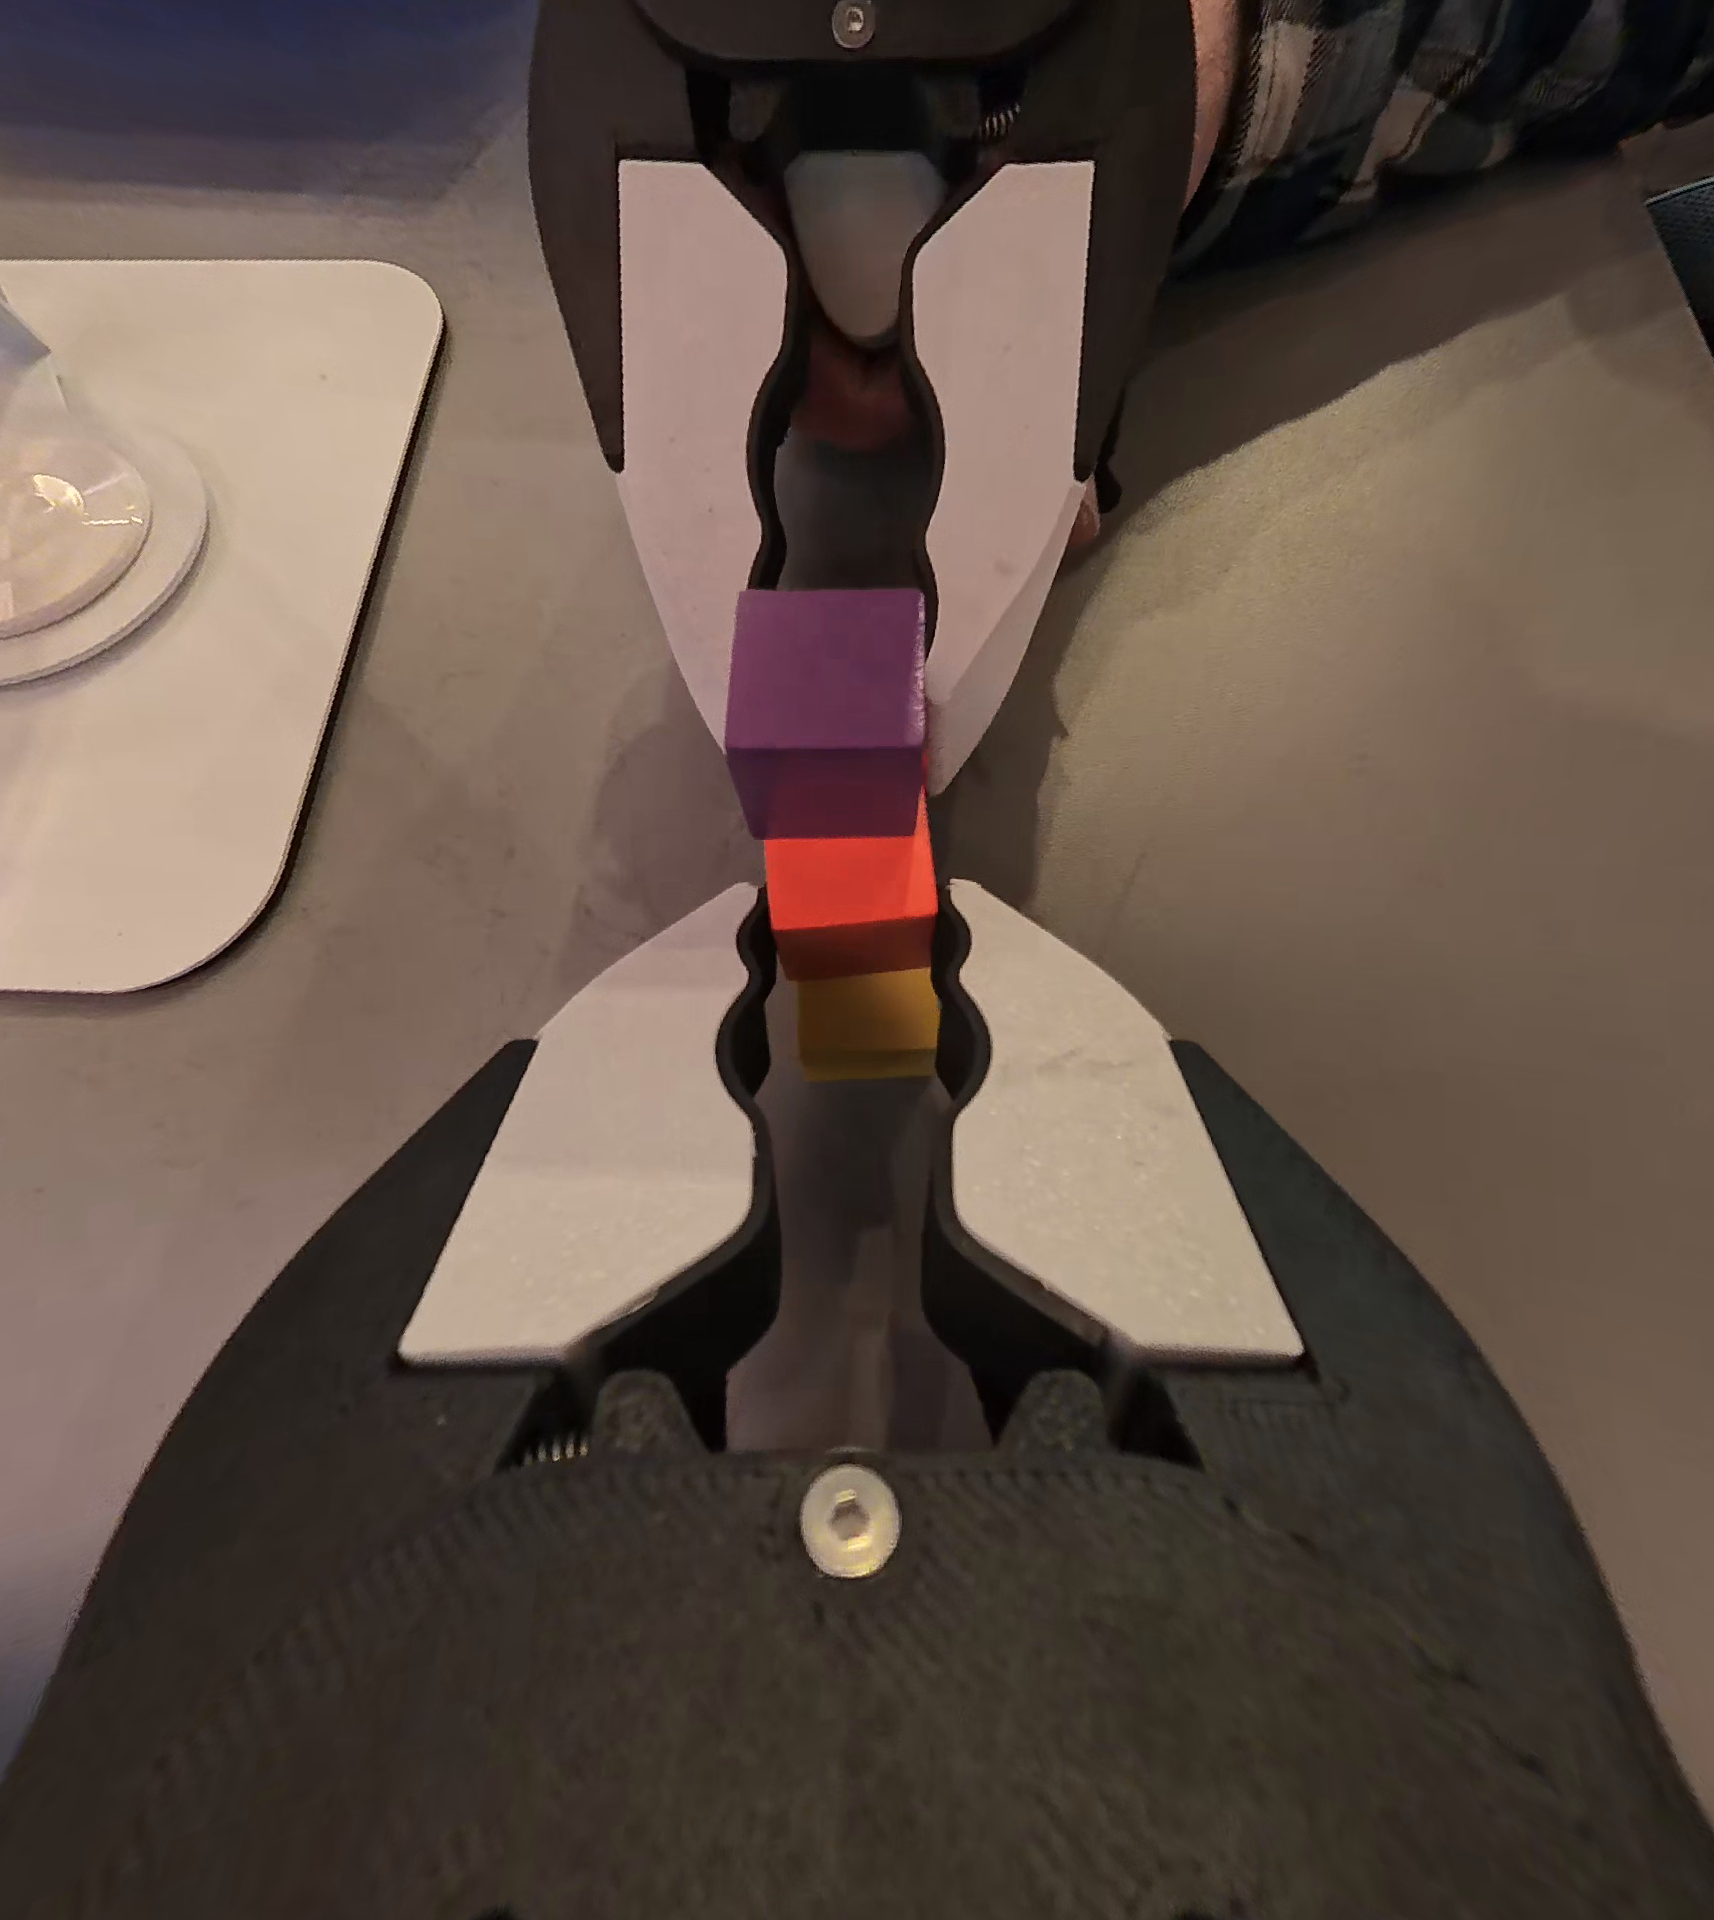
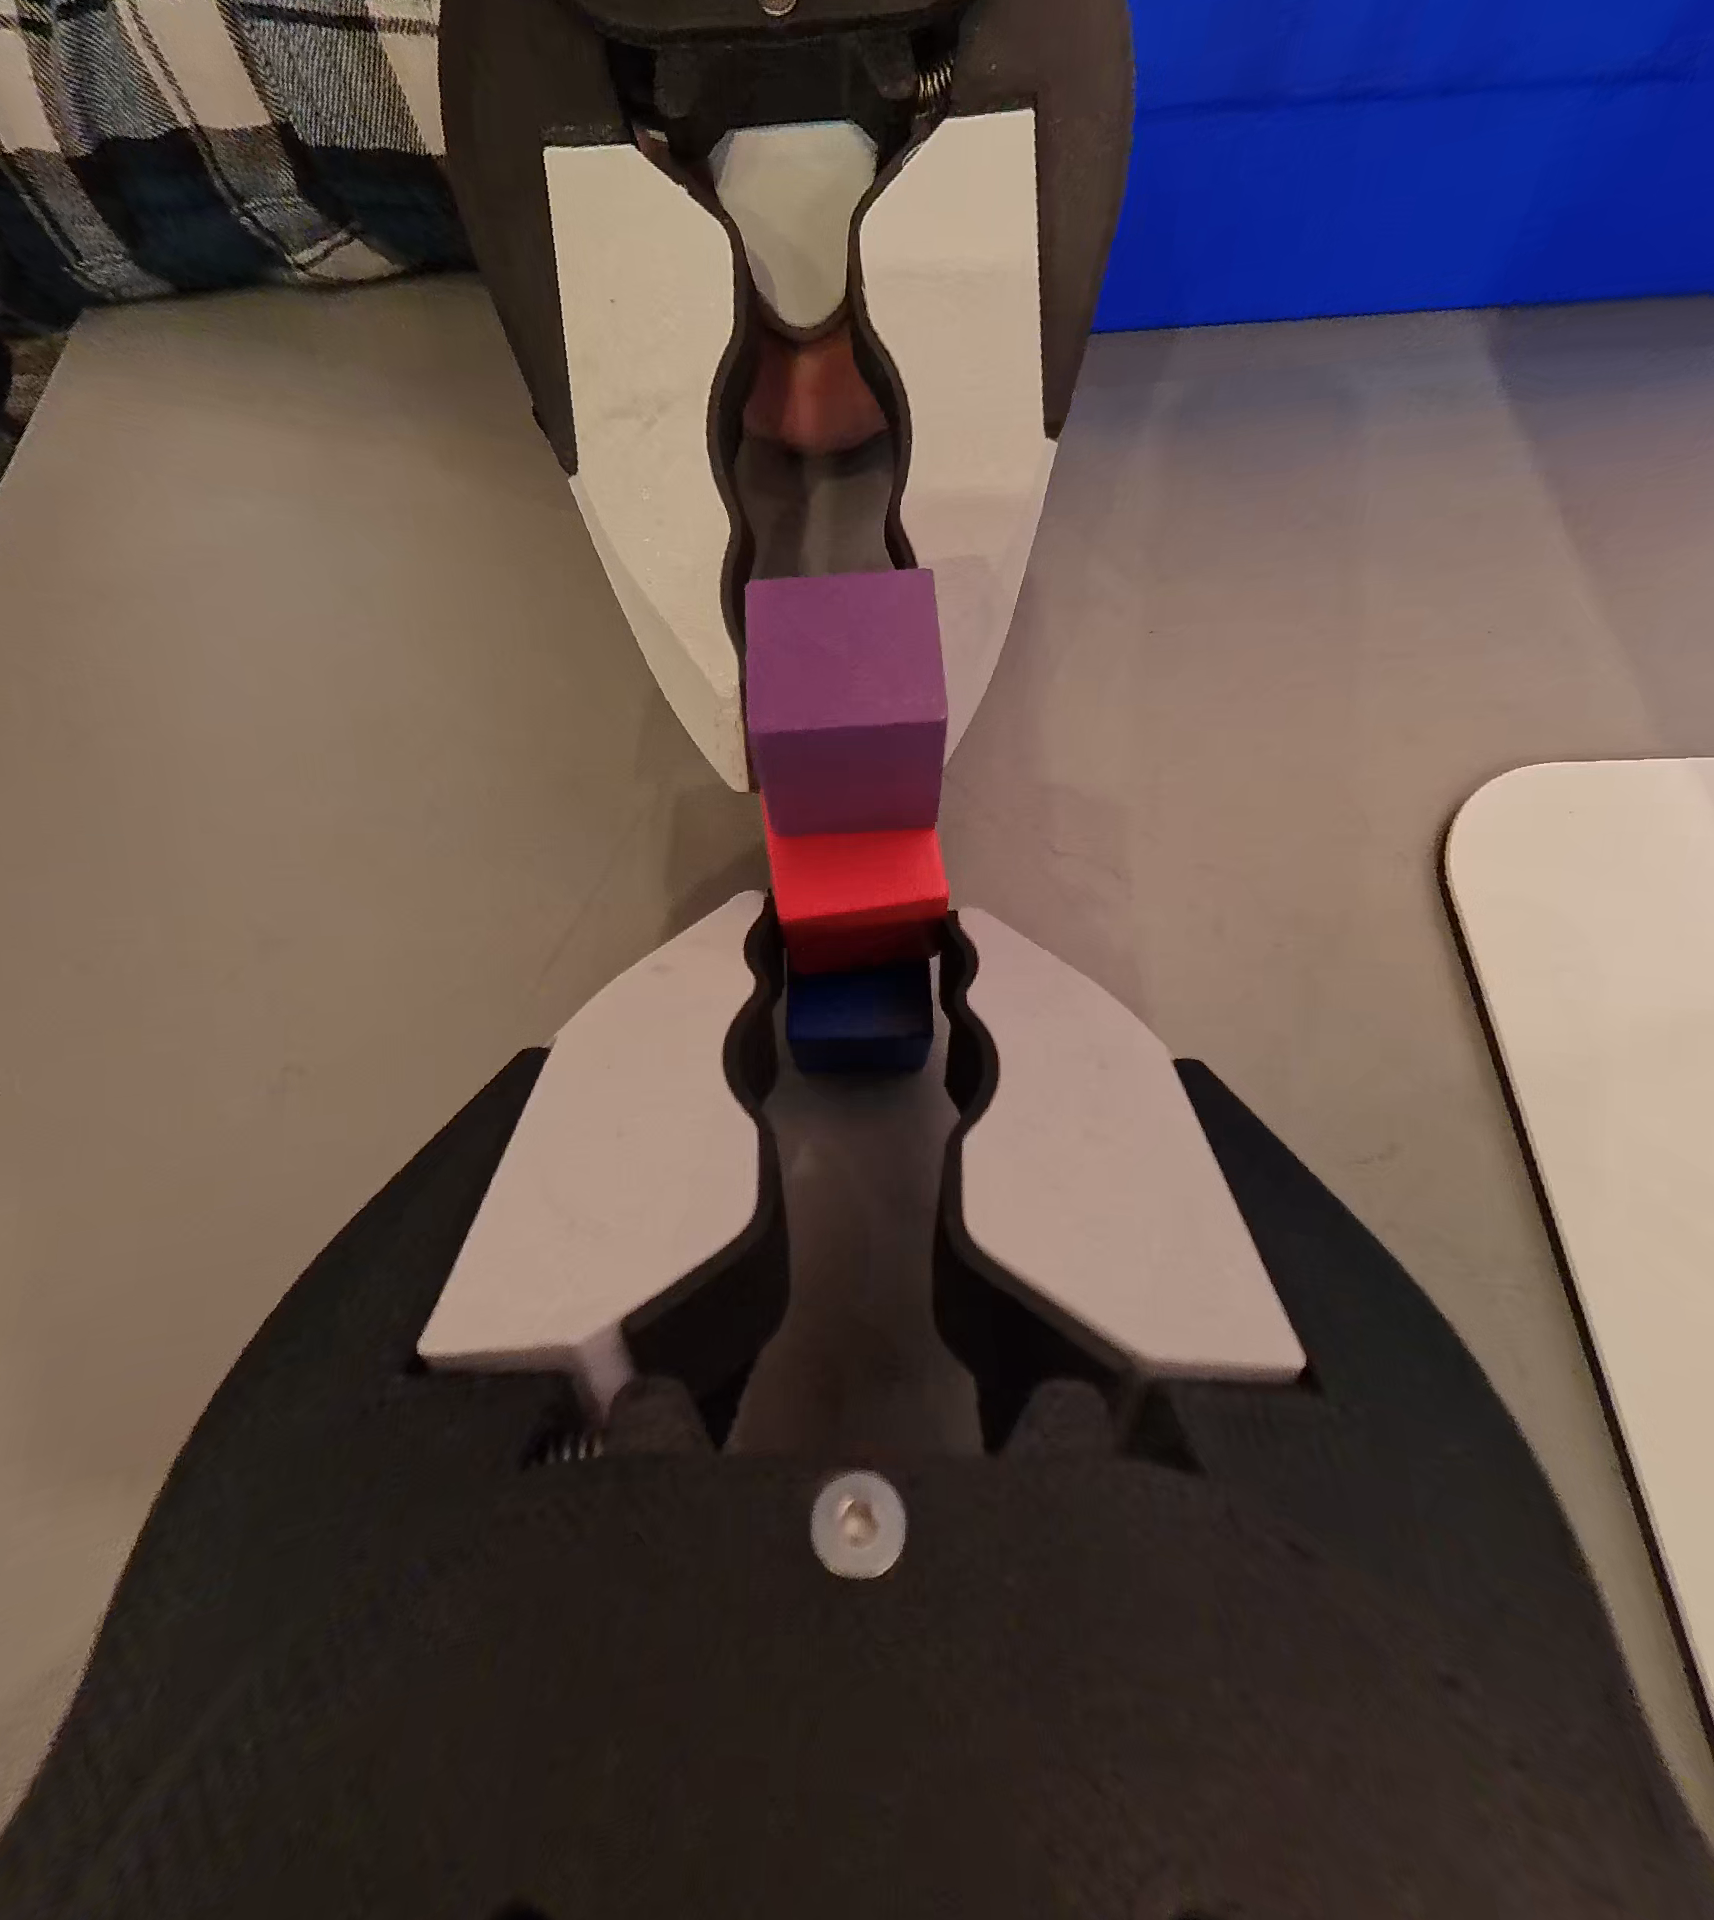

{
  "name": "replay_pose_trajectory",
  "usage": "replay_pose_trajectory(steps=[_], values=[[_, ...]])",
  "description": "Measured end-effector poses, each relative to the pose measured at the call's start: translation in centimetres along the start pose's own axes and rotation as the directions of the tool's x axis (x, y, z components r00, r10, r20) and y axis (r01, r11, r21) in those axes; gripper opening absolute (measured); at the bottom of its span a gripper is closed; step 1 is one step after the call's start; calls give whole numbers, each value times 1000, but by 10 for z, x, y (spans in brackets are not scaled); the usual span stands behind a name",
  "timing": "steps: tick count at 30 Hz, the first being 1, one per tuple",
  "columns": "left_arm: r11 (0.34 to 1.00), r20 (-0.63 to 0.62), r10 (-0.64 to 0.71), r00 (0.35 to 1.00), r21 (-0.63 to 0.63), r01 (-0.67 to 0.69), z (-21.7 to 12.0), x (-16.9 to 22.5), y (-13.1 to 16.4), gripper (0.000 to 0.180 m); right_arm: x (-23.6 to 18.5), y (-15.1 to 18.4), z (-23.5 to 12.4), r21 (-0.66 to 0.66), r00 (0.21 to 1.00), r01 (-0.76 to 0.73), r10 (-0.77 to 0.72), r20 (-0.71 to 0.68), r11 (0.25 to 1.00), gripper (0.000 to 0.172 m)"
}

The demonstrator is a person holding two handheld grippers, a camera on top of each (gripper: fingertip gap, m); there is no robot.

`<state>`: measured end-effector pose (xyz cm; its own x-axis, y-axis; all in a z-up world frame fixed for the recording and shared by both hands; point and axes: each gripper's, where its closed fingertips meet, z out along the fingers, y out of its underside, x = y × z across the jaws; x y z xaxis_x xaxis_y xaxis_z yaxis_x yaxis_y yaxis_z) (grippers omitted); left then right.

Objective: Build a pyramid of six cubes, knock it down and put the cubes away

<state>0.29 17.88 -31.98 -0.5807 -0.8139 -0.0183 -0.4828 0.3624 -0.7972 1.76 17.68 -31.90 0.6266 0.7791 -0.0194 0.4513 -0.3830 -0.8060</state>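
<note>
A pyramid of cubes stands on the grey table (image 1: 1352,831) between my two grippers, which face each other end-on. In the left wrist view I see a yellow cube (image 1: 865,1023) at the bottom, an orange cube (image 1: 848,878) above it and a purple cube (image 1: 822,670) on top. My left gripper (image 1: 853,904) is shut on the yellow cube. In the right wrist view a blue cube (image 2: 858,1023) is at the bottom, a red cube (image 2: 853,873) above it and the purple cube (image 2: 842,655) on top. My right gripper (image 2: 858,914) is shut on the blue cube. The middle of the bottom row is hidden.
A white mat (image 1: 105,623) with a clear stand base (image 1: 22,540) lies left of the left gripper; the mat also shows at the right in the right wrist view (image 2: 1663,1143). A person's plaid sleeve (image 2: 157,135) and a blue object (image 2: 1455,156) are at the table's far edge. My two grippers' fingertips are within a few centimetres of each other.
</note>
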Motion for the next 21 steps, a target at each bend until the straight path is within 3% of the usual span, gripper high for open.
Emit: replay_pose_trajectory(steps=[5, 13, 17, 21], values=[[1000, -4, 10, 1000, -10, -10, -2, 4, -1, 44, -2, -2, -3, 24, 1000, -14, 14, 6, 1000, 39], [999, 29, 22, 999, -35, -21, 2, 2, -1, 53, 1, 4, -7, 11, 999, -31, 31, -7, 999, 51], [997, 30, 14, 999, -80, -12, 5, -1, 10, 53, 0, 15, -5, -48, 999, -38, 38, -13, 998, 50], [995, 19, 19, 1000, -102, -17, 8, 0, 13, 40, 0, 24, -1, -113, 1000, -17, 16, -12, 993, 40]])
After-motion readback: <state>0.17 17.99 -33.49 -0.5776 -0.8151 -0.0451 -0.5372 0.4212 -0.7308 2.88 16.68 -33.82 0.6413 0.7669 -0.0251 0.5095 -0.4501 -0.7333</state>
